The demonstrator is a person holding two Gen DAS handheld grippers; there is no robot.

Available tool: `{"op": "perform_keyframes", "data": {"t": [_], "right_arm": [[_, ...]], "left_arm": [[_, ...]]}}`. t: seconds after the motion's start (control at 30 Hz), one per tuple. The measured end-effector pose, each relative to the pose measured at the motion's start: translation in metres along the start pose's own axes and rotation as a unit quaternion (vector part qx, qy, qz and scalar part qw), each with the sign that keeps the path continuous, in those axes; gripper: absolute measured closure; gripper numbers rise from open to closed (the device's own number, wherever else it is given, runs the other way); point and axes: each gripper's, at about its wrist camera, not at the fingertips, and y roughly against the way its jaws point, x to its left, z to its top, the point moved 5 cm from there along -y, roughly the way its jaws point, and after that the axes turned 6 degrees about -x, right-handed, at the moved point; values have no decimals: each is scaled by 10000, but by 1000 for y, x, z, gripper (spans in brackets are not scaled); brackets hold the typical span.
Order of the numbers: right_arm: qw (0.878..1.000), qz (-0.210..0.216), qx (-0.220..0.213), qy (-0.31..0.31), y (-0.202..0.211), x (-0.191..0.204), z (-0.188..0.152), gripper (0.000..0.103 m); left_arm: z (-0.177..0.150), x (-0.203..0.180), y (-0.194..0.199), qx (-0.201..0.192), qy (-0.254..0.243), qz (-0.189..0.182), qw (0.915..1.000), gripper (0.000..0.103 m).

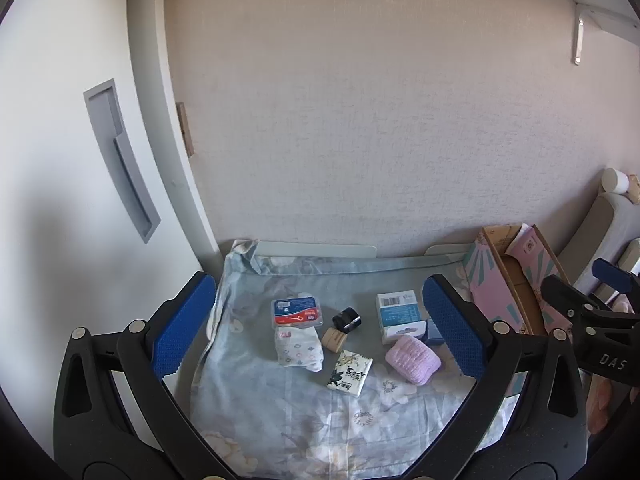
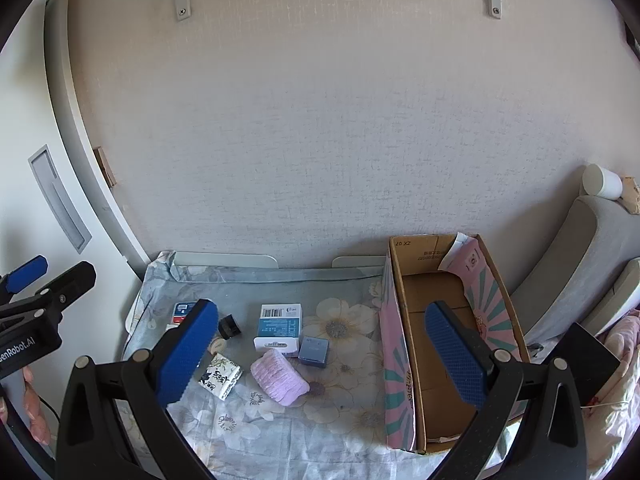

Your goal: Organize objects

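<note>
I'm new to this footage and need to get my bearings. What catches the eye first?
A cluster of small items lies mid-cloth: a pink knitted roll in front, a white and blue carton behind it. To their right stands an open, empty cardboard box. Both tongs, left and right, hover wide open.

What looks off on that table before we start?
Nothing spilled or damaged. The small items lie loose on the floral cloth, none yet in the empty cardboard box. The cloth bunches at its far left corner.

Table (image 2: 264,261) w/ floral cloth (image 2: 280,432): cardboard box (image 2: 404,280), small items.
</note>
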Motion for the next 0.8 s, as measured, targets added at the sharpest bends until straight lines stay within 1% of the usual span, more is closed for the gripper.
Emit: {"op": "perform_keyframes", "data": {"t": [0.1, 0.13, 0.37, 0.47, 0.6, 0.7, 0.8], "right_arm": [[10000, 1, -39, -33, 1, -1, -1, 1], [10000, -6, -42, -41, 1, -2, -1, 1], [10000, -4, -59, -44, 1, -2, 0, 1], [10000, 11, -62, -50, 1, -2, 0, 1], [10000, 46, -59, -55, 0, -3, 0, 1], [10000, 51, -64, -52, 0, -3, 0, 1], [9999, 63, -68, -52, 0, -1, 0, 1]], "left_arm": [[2, -1, 0, -10, 37, 73, 10000, 0], [2, 7, -3, -4, 32, -5, 10000, 0], [4, 4, -9, 68, -50, -116, 9999, 0], [3, 3, -9, 50, -106, -153, 9998, 0], [4, 2, -8, 19, -64, -230, 9997, 0], [5, 4, -9, -22, -64, -108, 9999, 0], [4, 9, -7, -95, -17, -71, 9999, 0]]}}
